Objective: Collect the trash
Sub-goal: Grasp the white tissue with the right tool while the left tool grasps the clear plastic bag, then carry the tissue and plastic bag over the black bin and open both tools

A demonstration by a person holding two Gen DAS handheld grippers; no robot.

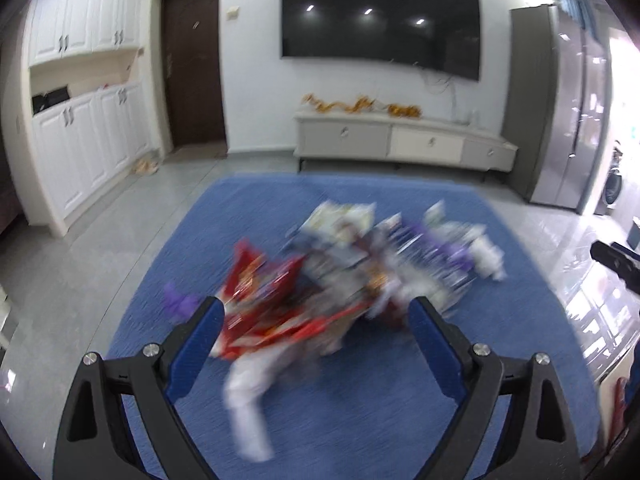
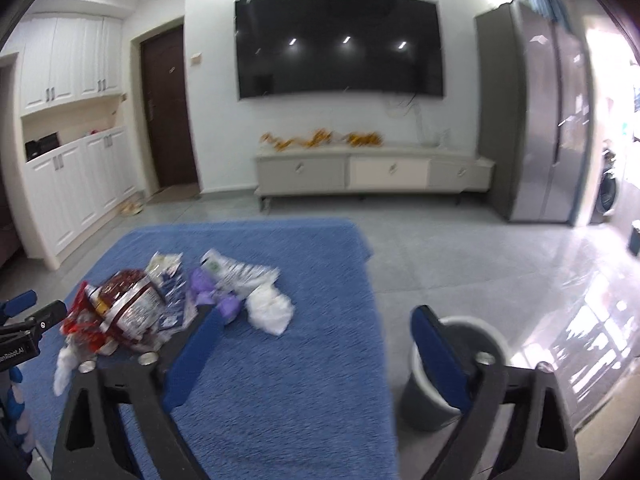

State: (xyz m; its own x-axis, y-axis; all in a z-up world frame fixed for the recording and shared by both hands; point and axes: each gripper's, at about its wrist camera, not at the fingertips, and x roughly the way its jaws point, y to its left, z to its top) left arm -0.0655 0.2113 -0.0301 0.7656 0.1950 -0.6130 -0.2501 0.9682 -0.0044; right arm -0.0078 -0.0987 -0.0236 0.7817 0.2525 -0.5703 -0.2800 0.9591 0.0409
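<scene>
A pile of trash lies on a blue cloth-covered table (image 2: 280,380): a red snack wrapper (image 2: 128,312), purple crumpled pieces (image 2: 216,296), a white crumpled tissue (image 2: 268,308) and printed packets (image 2: 240,268). In the left wrist view the pile is blurred; the red wrapper (image 1: 260,300) and a white tissue (image 1: 248,412) lie between and just ahead of the open fingers of my left gripper (image 1: 316,312). My right gripper (image 2: 316,320) is open and empty, right of the pile. A grey bin (image 2: 440,380) stands on the floor behind its right finger.
The table's right edge (image 2: 380,320) drops to a tiled floor. A TV cabinet (image 2: 372,172), wall TV (image 2: 340,40), fridge (image 2: 552,120) and white cupboards (image 2: 72,184) line the room. The left gripper (image 2: 24,328) shows at the left edge of the right wrist view.
</scene>
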